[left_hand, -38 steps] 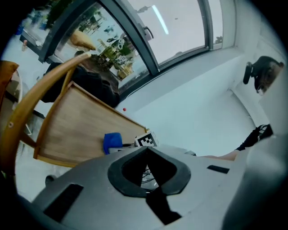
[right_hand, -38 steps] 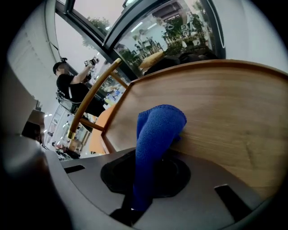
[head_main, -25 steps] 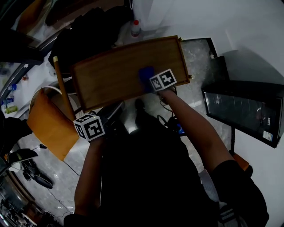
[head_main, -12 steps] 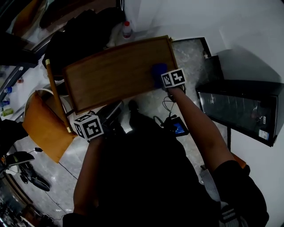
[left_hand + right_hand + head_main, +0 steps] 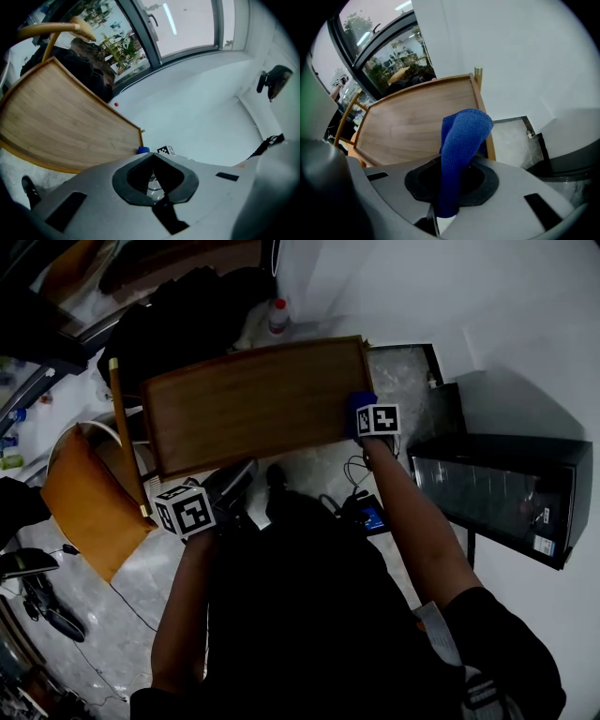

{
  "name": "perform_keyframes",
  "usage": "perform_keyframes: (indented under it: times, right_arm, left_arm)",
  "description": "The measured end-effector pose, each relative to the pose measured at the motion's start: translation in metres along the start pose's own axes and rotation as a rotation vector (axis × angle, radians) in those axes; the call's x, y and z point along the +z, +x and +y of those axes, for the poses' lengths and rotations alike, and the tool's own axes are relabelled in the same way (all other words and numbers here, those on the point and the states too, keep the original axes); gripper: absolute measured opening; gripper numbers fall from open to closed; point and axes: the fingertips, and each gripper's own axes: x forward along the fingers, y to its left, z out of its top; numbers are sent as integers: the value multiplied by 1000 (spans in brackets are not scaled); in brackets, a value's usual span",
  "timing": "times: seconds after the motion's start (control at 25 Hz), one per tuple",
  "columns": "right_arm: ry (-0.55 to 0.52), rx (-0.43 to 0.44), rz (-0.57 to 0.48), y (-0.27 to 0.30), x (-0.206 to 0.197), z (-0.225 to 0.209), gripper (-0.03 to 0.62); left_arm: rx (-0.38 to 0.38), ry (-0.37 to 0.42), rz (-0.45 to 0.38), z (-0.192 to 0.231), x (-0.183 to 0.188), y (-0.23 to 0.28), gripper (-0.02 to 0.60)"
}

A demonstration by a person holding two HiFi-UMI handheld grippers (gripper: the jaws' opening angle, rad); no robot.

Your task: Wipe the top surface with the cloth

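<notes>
Room: white wall [image 5: 450, 287] behind the work; pale stone-look floor [image 5: 398, 371]; black glass-fronted cabinet [image 5: 497, 488] to my right; orange wooden chair [image 5: 80, 498] to my left; large window [image 5: 187, 23] in the left gripper view.
Surface: rectangular brown wooden table top with a raised rim [image 5: 244, 404]; its long axis runs left to right across the head view, with the right end a little farther from me; nothing lies on it apart from the cloth at its right end.
Task item: blue knitted cloth [image 5: 359, 412], folded into a hump; it sits at the right short rim, toward the near corner; I cannot confirm that it is pressed flat on the wood.
Right gripper [image 5: 364, 418]: jaws clamped on the lower end of the cloth; the free end stands forward over the rim.
Left gripper [image 5: 185, 509]: jaws together on nothing; held low beside the near left corner, well apart from the cloth.
Key relation: nearly the whole top lies to the left of the right claw; I judge the coming stroke must run leftward along the long axis; the right arm is the nearer one.
</notes>
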Motion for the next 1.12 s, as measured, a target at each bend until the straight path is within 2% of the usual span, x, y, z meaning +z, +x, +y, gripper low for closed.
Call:
perform_keyframes:
  times: [0.2, 0.28, 0.36, 0.56, 0.72, 0.8, 0.88, 0.96, 1.04, 1.12]
  right_arm:
    - [-3, -53, 21, -4, -3, -15, 59]
    - [-39, -30, 27, -10, -3, -15, 60]
    - [-80, 47, -33, -22, 12, 0, 59]
    - [-169, 440, -359, -83, 95, 106, 60]
    - [-240, 867, -651, -193, 145, 204, 60]
    - [-251, 1086, -772, -252, 162, 239, 60]
    - [-258, 1284, -872, -305, 170, 261, 60]
    - [-286, 1467, -920, -347, 166, 278, 60]
    - [-328, 1603, -930, -377, 156, 292, 60]
    - [-381, 1666, -953, -399, 147, 302, 60]
  left_arm:
    - [4, 0, -50, 1, 8, -12, 11]
    - [9, -3, -67, 2, 9, -18, 11]
    - [17, -6, -84, 4, 11, -23, 11]
    - [51, 29, -138, 9, 33, -36, 11]
    - [47, 112, -187, -12, 57, -42, 11]
    - [47, 197, -224, -29, 76, -47, 11]
    - [61, 325, -236, -51, 91, -50, 11]
    - [68, 466, -237, -79, 102, -52, 11]
    - [43, 569, -267, -111, 114, -56, 11]
    - [-15, 634, -309, -145, 125, -61, 11]
